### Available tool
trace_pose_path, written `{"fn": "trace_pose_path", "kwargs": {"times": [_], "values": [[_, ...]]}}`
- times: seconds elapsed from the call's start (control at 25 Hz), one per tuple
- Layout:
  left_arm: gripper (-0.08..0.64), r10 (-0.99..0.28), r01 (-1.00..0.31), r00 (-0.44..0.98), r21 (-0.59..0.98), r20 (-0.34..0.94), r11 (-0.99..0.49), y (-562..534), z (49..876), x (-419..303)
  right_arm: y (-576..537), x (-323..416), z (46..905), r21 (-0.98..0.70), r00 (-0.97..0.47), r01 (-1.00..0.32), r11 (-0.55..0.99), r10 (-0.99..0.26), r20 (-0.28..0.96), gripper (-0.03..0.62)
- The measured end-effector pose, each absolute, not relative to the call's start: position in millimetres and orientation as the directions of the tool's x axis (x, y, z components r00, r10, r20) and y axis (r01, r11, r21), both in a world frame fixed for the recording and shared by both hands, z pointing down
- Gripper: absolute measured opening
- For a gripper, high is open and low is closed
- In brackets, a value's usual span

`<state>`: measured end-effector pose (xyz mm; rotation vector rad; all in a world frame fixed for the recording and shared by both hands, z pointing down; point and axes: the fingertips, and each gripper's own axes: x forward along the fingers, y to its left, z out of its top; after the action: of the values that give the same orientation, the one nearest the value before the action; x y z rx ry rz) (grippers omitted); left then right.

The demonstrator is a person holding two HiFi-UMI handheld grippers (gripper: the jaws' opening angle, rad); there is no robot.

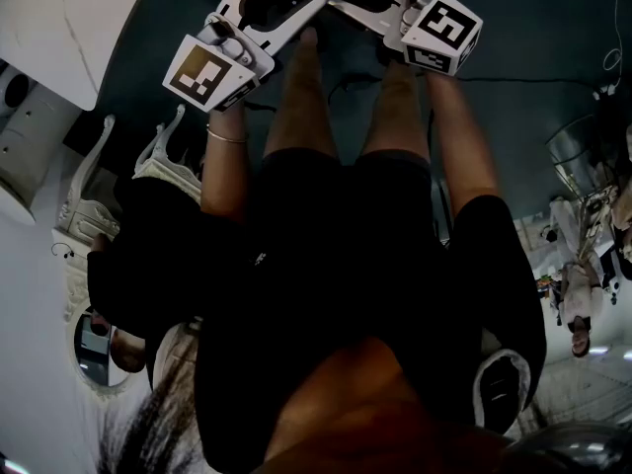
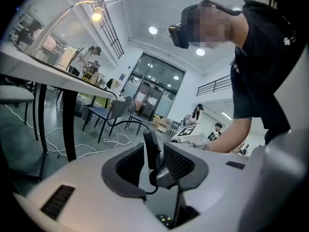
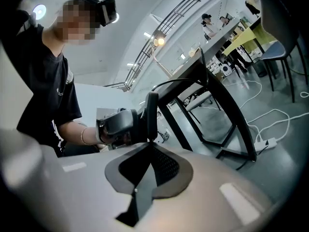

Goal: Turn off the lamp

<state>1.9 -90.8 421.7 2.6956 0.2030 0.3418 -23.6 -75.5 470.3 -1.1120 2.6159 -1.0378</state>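
The white plastic left gripper (image 2: pixel 150 141) has its thin black jaws pressed together on nothing. The matching right gripper (image 3: pixel 152 110) is likewise closed and empty. Both are held low above the person's bare legs (image 1: pixel 296 97). Well beyond them, the slim arched desk lamp (image 2: pixel 98 15) glows lit above the long white table (image 2: pixel 46 75).

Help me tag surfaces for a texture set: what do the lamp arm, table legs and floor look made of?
Lamp arm: thin, pale, smoothly bent, likely a metal tube, though too small to be sure.
Table legs: black, straight, faint sheen, probably painted metal.
Floor: grey, seamless, reflecting light, perhaps polished concrete or a coating.
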Motion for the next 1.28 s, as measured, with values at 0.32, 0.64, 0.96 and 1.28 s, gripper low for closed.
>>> {"fn": "trace_pose_path", "kwargs": {"times": [0.32, 0.64, 0.96, 1.28], "values": [[0.112, 0.186, 0.064, 0.959, 0.479, 0.214, -0.876, -84.8, 427.2, 10.4, -66.7, -22.5, 474.6, -0.634, -0.719, -0.6, 0.487, -0.676, 0.162, 0.003], [0.104, 0.218, 0.097, 0.947, 0.435, 0.238, -0.895, -79.8, 433.4, 5.9, -64.6, -21.7, 476.3, -0.629, -0.713, -0.609, 0.482, -0.68, 0.169, 0.003], [0.094, 0.223, 0.101, 0.946, 0.439, 0.236, -0.893, -77.0, 433.4, 6.3, -63.8, -20.1, 477.3, -0.632, -0.702, -0.621, 0.463, -0.688, 0.186, 0.003], [0.09, 0.217, 0.089, 0.947, 0.453, 0.239, -0.887, -76.9, 432.8, 8.5, -62.1, -21.0, 477.8, -0.629, -0.7, -0.621, 0.467, -0.692, 0.176, 0.004]]}}
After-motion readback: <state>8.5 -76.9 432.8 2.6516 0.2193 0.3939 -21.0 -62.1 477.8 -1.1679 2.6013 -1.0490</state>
